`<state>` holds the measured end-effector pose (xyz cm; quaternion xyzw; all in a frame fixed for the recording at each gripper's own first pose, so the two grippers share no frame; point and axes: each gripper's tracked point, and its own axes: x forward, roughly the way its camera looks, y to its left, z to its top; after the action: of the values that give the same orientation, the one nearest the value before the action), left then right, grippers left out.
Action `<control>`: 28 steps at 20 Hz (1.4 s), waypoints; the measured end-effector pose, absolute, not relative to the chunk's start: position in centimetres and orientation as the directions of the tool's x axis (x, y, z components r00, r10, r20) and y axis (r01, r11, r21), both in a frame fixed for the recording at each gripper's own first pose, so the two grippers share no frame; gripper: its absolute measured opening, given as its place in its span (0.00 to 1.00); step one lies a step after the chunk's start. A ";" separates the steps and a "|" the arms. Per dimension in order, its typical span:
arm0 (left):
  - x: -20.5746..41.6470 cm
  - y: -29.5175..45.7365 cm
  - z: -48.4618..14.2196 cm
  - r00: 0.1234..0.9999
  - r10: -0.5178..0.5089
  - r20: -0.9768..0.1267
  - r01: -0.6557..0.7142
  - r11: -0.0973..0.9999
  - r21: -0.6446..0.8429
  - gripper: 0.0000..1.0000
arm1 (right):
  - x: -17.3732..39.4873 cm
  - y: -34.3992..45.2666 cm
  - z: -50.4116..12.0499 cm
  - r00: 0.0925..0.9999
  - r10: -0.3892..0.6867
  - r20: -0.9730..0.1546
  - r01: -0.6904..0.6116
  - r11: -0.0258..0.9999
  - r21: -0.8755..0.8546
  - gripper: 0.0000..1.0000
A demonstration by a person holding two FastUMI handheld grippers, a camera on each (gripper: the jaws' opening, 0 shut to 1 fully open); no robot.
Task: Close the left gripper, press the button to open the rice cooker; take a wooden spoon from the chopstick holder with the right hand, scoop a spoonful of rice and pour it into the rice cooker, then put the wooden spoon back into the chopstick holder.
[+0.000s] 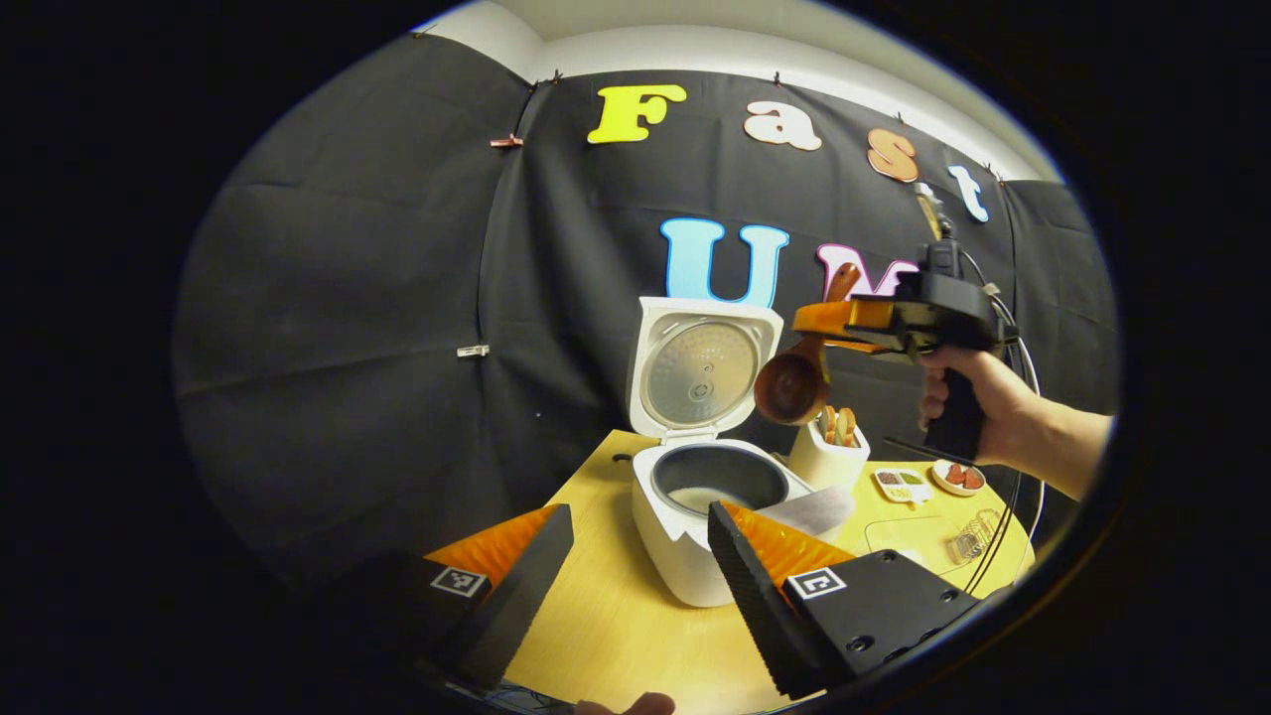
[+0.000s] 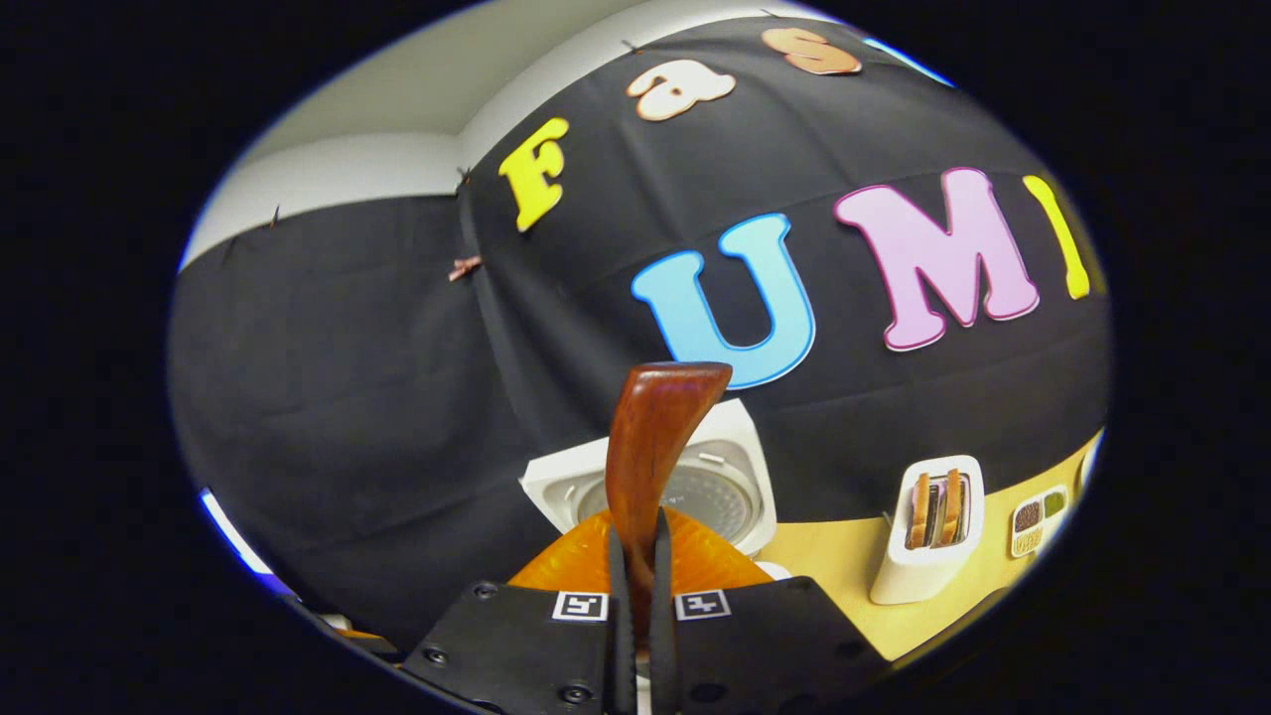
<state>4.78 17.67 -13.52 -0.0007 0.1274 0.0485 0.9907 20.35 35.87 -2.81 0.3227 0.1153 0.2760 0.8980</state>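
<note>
Rice cooker (image 1: 700,516) stands lid-up on the table (image 1: 616,626), some rice already in the pot; my right gripper (image 1: 844,328) is clamped on the wooden spoon (image 1: 794,382), bowl hanging above and between the pot and the chopstick holder (image 1: 829,452). My left gripper (image 1: 635,566) sits low in front with its 2 fingers apart, idle. I judge the spoon is bound for the holder: keep the squeeze firm, line the bowl over the opening, then lower straight among the utensils inside.
</note>
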 end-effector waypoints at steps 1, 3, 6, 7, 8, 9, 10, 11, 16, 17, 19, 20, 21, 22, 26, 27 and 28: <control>5.0 17.2 -13.2 0.965 0.088 -0.249 -0.089 0.996 0.007 0.94 | 19.7 33.5 -1.9 0.833 0.553 -0.014 -0.409 0.633 0.658 0.10; 5.2 16.2 -12.5 0.969 0.077 -0.234 -0.072 0.997 0.028 0.94 | 18.2 28.6 -0.6 0.865 0.502 0.007 -0.385 0.654 0.651 0.10; 6.1 15.3 -11.3 0.976 0.071 -0.206 -0.060 0.996 0.064 0.94 | 15.9 20.2 -0.2 0.913 0.407 0.025 -0.335 0.713 0.615 0.10; 6.4 14.8 -11.1 0.977 0.065 -0.203 -0.054 0.997 0.058 0.94 | 14.9 17.4 -0.5 0.926 0.377 0.021 -0.312 0.732 0.606 0.10; 6.7 14.3 -10.9 0.978 0.058 -0.200 -0.048 0.997 0.052 0.95 | 14.0 14.7 -1.0 0.937 0.348 0.014 -0.288 0.751 0.594 0.10; 6.8 13.5 -10.7 0.979 0.051 -0.195 -0.042 0.998 0.050 0.94 | 13.2 11.8 -1.7 0.949 0.315 0.002 -0.258 0.773 0.579 0.10; 7.1 12.8 -10.4 0.981 0.044 -0.190 -0.035 0.998 0.051 0.95 | 12.1 9.3 -3.0 0.960 0.280 -0.018 -0.221 0.795 0.564 0.10; 7.3 11.9 -10.4 0.982 0.036 -0.186 -0.026 0.998 0.056 0.94 | 11.4 6.6 -3.9 0.969 0.244 -0.037 -0.183 0.811 0.556 0.10; 8.0 7.0 -10.1 0.983 -0.013 -0.185 0.027 0.997 0.071 0.94 | 8.4 -4.4 -11.1 0.983 0.087 -0.161 0.016 0.837 0.548 0.10; 7.9 6.1 -10.1 0.982 -0.018 -0.186 0.032 0.997 0.073 0.95 | 8.0 -6.0 -13.0 0.981 0.061 -0.187 0.048 0.845 0.532 0.10; 7.8 4.9 -10.3 0.981 -0.011 -0.195 0.028 0.996 0.085 0.94 | 7.5 -8.5 -17.0 0.970 0.018 -0.242 0.106 0.865 0.491 0.10; 7.7 4.3 -10.4 0.979 -0.007 -0.203 0.026 0.996 0.089 0.94 | 7.5 -9.6 -18.8 0.965 0.003 -0.263 0.128 0.868 0.479 0.10; 7.6 3.8 -10.5 0.977 -0.003 -0.212 0.022 0.996 0.091 0.94 | 7.5 -10.1 -20.7 0.959 -0.005 -0.284 0.145 0.869 0.473 0.10; 7.5 3.5 -10.5 0.976 0.004 -0.219 0.016 0.996 0.089 0.94 | 7.5 -10.3 -22.7 0.951 -0.006 -0.308 0.157 0.870 0.468 0.10; 6.6 2.7 -10.7 0.970 0.042 -0.241 -0.029 0.998 0.060 0.94 | 8.1 -9.9 -30.0 0.922 0.015 -0.386 0.178 0.870 0.460 0.10; 6.4 2.6 -10.7 0.969 0.053 -0.242 -0.040 0.997 0.060 0.94 | 8.2 -9.7 -31.5 0.916 0.012 -0.401 0.186 0.873 0.451 0.10; 6.2 2.5 -10.8 0.967 0.065 -0.247 -0.051 0.997 0.065 0.94 | 8.4 -9.6 -32.8 0.909 0.011 -0.416 0.192 0.876 0.443 0.10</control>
<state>6.24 2.49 -10.75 0.0290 0.1255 0.0293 0.9912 8.39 -9.64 -32.84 0.2445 0.2073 -0.0477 0.9460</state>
